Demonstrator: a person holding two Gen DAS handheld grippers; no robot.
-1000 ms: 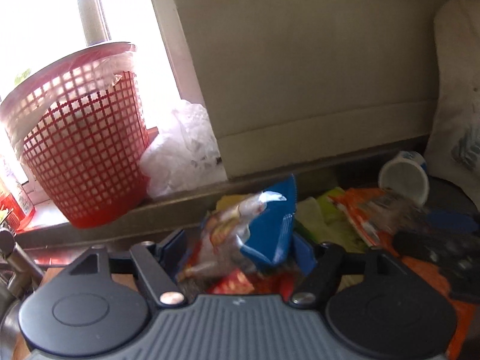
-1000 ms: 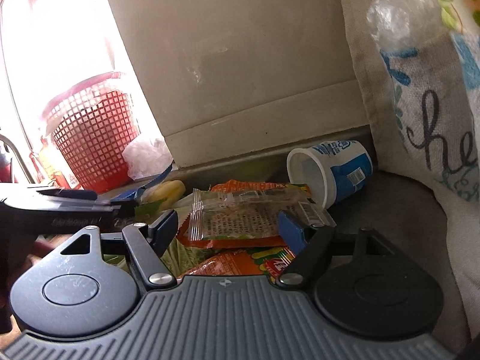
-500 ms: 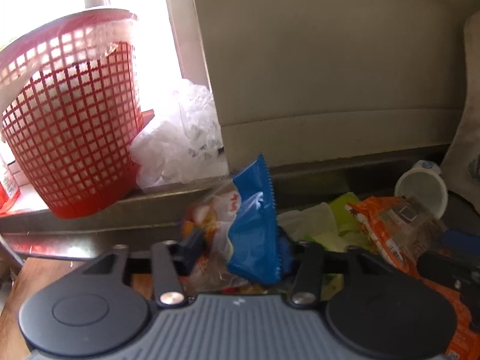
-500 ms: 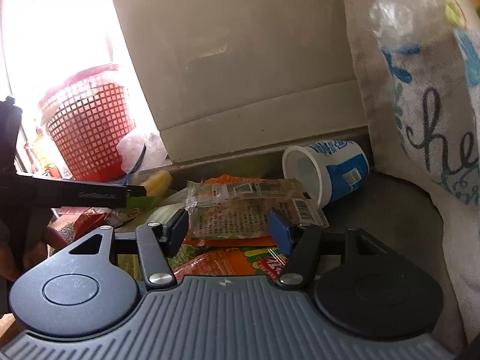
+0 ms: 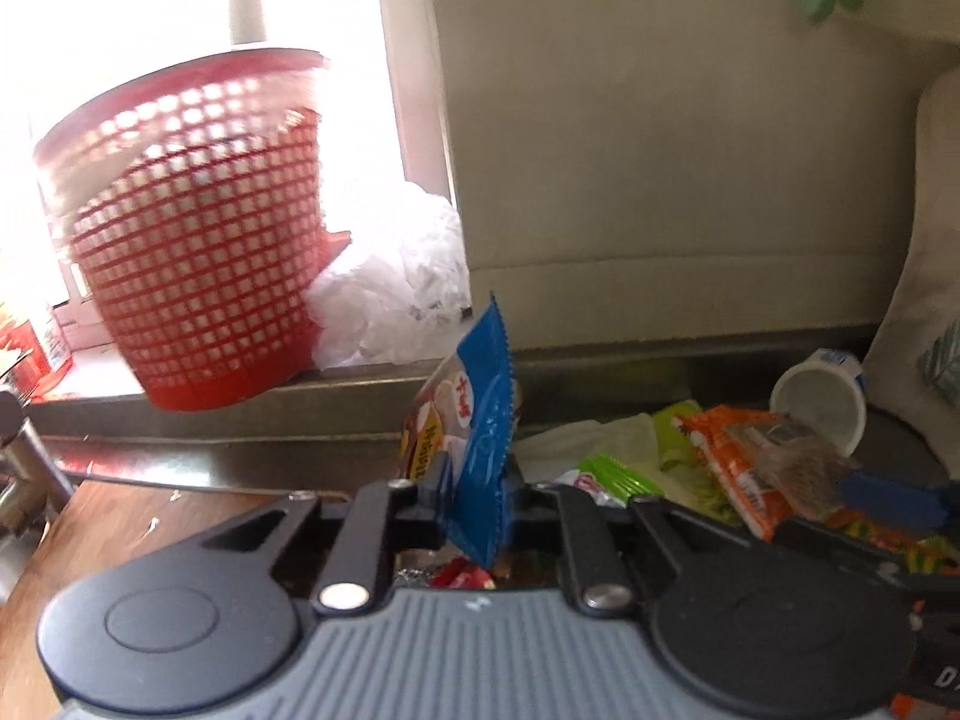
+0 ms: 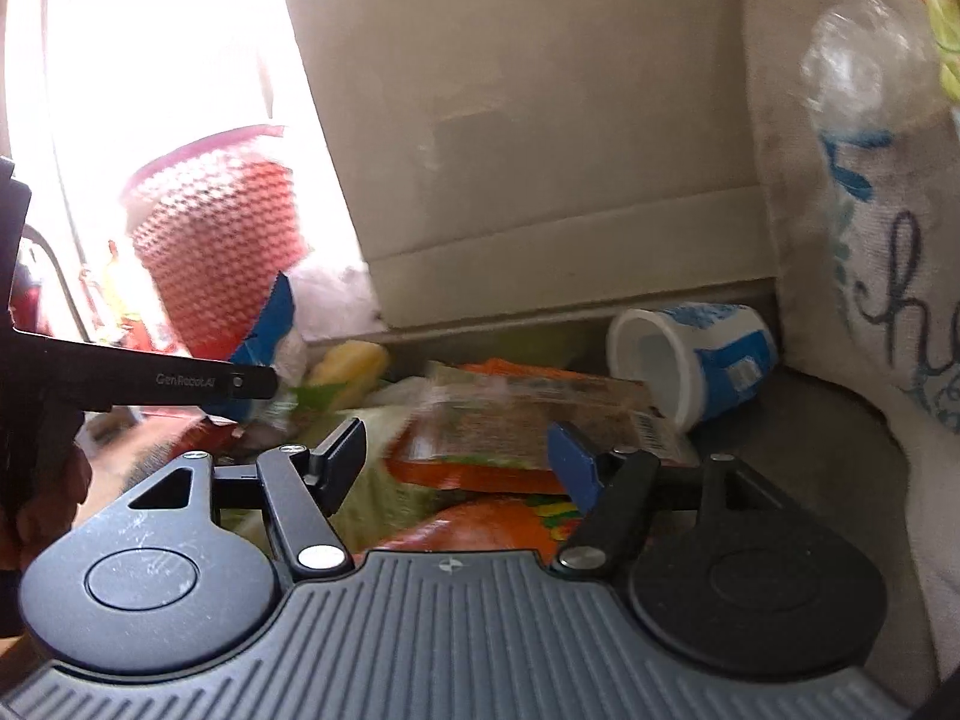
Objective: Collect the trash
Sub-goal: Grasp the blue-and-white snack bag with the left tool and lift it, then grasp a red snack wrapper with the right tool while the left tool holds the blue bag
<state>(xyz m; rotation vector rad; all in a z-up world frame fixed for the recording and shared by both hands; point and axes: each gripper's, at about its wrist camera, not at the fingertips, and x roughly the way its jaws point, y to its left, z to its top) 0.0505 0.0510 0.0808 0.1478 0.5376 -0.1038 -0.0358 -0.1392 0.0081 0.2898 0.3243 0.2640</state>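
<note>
My left gripper (image 5: 475,480) is closing, and its pads pinch a blue snack wrapper (image 5: 483,414) that stands upright between them above the litter pile. A red mesh basket (image 5: 198,252) sits on the sill to the upper left, apart from the wrapper. My right gripper (image 6: 456,456) has its jaws wide and still opening, low over a clear packet of brown grains (image 6: 522,414) that lies on orange wrappers (image 6: 480,528); its pads do not touch the packet. A white and blue cup (image 6: 690,360) lies on its side behind the packet.
A crumpled white plastic bag (image 5: 390,300) leans against the basket. A beige wall panel (image 5: 660,150) backs the metal ledge. A printed cushion (image 6: 870,240) closes off the right side. Green and yellow wrappers (image 5: 618,474) lie in the pile. A wooden surface (image 5: 132,516) shows at lower left.
The left jaws have come together onto the blue wrapper and lifted it upright, and the basket now looks nearer. The right jaws narrowed, then widened again over the clear packet.
</note>
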